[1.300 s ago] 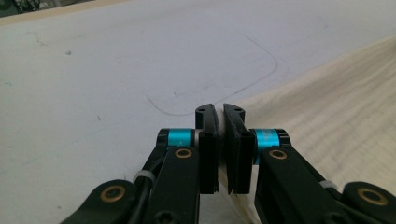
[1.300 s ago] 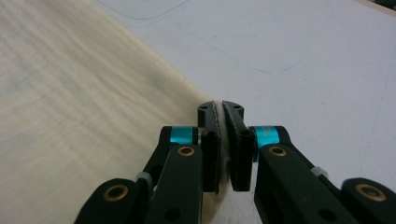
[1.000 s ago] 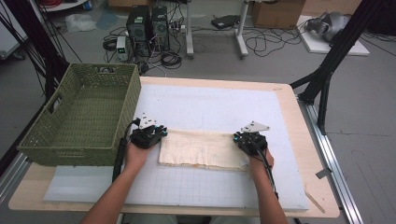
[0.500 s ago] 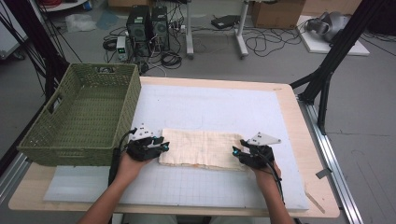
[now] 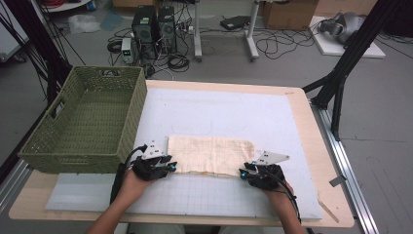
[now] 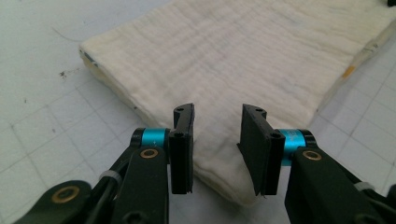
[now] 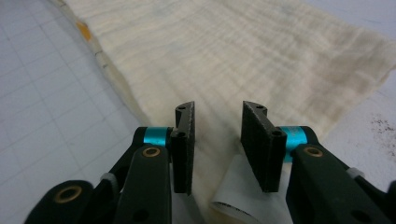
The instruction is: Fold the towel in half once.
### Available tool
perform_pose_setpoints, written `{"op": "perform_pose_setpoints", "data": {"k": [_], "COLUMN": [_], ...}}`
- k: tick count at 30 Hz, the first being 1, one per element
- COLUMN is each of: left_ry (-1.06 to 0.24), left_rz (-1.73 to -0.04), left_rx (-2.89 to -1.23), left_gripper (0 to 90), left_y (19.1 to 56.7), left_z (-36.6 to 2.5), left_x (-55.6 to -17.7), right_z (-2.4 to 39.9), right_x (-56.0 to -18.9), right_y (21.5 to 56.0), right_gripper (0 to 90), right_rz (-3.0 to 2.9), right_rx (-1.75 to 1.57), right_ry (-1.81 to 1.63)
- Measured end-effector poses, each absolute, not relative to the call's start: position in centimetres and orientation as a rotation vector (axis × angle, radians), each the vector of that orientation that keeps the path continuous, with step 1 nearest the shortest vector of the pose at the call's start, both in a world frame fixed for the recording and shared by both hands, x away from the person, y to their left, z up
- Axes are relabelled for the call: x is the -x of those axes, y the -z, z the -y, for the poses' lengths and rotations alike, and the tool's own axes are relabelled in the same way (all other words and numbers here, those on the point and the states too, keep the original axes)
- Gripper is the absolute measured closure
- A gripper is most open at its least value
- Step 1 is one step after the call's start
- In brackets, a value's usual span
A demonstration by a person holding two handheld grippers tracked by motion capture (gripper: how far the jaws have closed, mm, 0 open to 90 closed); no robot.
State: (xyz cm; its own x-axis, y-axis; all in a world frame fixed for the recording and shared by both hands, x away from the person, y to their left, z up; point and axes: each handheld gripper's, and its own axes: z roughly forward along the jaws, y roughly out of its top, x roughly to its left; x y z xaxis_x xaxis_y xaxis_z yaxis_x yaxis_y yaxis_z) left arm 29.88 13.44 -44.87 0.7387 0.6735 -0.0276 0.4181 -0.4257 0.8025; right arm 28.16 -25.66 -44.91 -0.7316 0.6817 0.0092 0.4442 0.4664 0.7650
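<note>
Left tool [image 5: 168, 167] and right tool [image 5: 246, 173], jaws apart, the right's just closing somewhat, hover at the folded cream cloth's [image 5: 212, 154] near corners.

Beyond my table [image 5: 311, 117] lies grey floor [image 5: 292, 68] strewn with black cables [image 5: 272, 46], two computer towers [image 5: 153, 24], cardboard boxes [image 5: 287, 12] and black stand legs [image 5: 341, 73].

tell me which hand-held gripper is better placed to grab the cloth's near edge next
Neither clearly, by my reading. The left hand-held gripper sits at the near left corner of the cloth, the right hand-held gripper at the near right corner. Both have open jaws over a corner, gripping nothing.
</note>
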Motion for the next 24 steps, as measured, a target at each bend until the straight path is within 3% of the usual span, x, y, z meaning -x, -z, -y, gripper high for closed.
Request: {"op": "perform_pose_setpoints", "data": {"k": [7,18,21,24], "left_ry": [-0.362,-0.353,-0.369,-0.384], "left_rz": [-0.844,-0.881,-0.871,-0.86], "left_rx": [-2.047,-1.894,-1.854,-1.826], "left_gripper": [65.4,50.2,45.4,44.2], "left_y": [45.0,44.6,44.4,44.1], "left_z": [-14.3,-15.9,-16.0,-16.0], "left_x": [-29.4,-29.6,-29.5,-29.4], "right_z": [26.8,28.5,28.9,29.1], "right_x": [-27.2,-26.4,-26.3,-26.0], "right_y": [44.6,43.4,43.1,42.9], "right_gripper": [65.0,57.5,53.5,42.1], "right_rz": [-2.424,-2.304,-2.264,-2.206], "right_rx": [-0.947,-0.988,-0.999,-1.042], "right_ry": [-1.103,-1.201,-1.216,-1.232]}}
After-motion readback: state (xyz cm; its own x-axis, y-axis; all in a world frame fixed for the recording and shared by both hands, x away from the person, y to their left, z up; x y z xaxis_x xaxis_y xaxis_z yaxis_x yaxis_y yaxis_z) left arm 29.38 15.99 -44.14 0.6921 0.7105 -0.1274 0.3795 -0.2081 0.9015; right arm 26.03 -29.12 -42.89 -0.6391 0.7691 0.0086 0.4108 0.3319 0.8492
